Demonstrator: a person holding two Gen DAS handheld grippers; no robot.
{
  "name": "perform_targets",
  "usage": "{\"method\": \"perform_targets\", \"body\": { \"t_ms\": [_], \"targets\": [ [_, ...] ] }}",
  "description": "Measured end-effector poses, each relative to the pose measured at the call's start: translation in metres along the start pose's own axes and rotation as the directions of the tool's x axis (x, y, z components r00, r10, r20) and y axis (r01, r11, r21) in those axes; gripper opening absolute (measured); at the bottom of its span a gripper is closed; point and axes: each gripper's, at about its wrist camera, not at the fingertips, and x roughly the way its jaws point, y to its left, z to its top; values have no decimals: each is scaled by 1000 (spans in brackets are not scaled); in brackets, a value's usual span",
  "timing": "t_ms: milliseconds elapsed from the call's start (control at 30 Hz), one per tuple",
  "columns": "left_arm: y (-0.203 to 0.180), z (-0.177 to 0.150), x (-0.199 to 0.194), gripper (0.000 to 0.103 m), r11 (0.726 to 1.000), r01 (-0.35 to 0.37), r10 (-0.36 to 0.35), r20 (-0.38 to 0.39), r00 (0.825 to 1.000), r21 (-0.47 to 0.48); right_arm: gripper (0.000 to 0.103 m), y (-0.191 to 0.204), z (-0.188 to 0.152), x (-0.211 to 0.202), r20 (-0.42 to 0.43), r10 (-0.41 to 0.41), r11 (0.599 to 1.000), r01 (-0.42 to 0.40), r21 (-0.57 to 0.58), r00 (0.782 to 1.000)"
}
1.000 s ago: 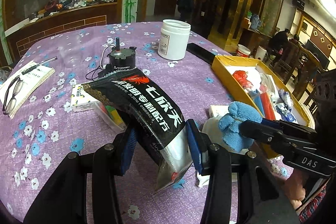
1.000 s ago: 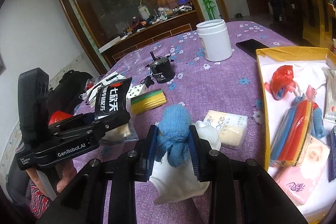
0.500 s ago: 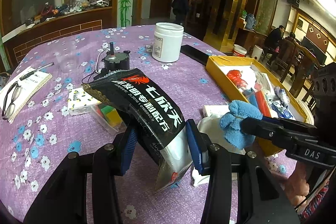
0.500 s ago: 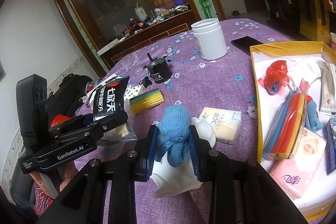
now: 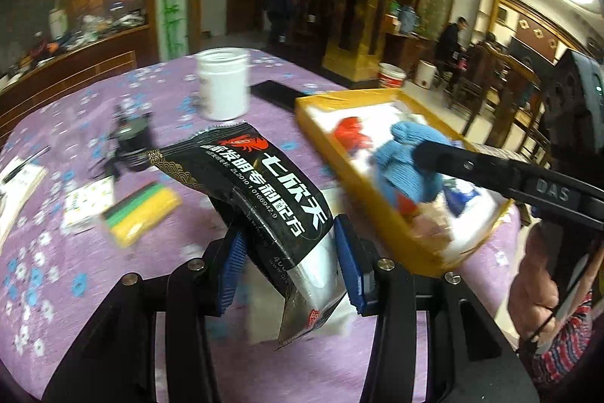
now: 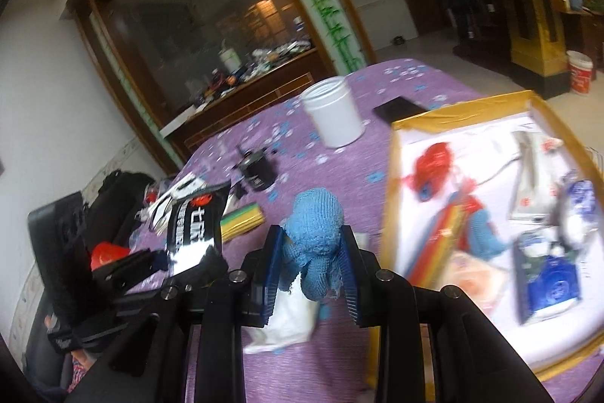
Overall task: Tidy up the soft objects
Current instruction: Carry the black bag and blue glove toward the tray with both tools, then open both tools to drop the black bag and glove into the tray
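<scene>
Left gripper [image 5: 288, 263]: jaws clamped on a black snack packet [image 5: 260, 184] with white lettering and a red crest; blue pads press both sides of its lower end, and the packet tilts up and away to the left, clear of the table [image 5: 75, 252]. Right gripper [image 6: 311, 267]: jaws closed on a blue knitted glove [image 6: 315, 229], which bulges up between the pads, frayed end hanging below. A white cloth or tissue piece [image 6: 287, 320] shows under it (cannot tell if it is gripped too or lying on the table).

In the left wrist view the glove, held in the other gripper, sits over the yellow-rimmed tray [image 5: 362, 176] at right. The tray has a white floor and holds a red plastic bundle [image 6: 432, 169], striped colour strips [image 6: 438, 244], a blue packet [image 6: 551, 286] and other wrapped items, blurred.

On the purple flowered cloth: green-yellow sponge pack [image 5: 141, 214], small black motor [image 5: 130, 138], white jar [image 5: 223, 89], dark phone [image 5: 273, 93], card or leaflet [image 5: 87, 201] at left. People stand in the room behind.
</scene>
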Motion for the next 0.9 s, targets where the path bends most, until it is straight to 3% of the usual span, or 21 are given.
{"method": "perform_targets", "body": {
  "t_ms": [100,400,667,900],
  "targets": [
    [-26,12,10,44,998,62,-62,-15,998,18,30,-22,5,-16,32,-21,999,19,49,999],
    [-92,36,47,44,987,133,-128,-57,990,95,30,-90,17,-53,91,-133,979,116,167,987],
    [-126,44,91,44,976,191,-176,-135,975,104,31,-128,42,-50,48,-217,958,203,200,975],
    [-135,34,101,45,965,230,-206,-176,963,127,33,-154,49,-26,-29,-266,932,264,247,964]
  ]
}}
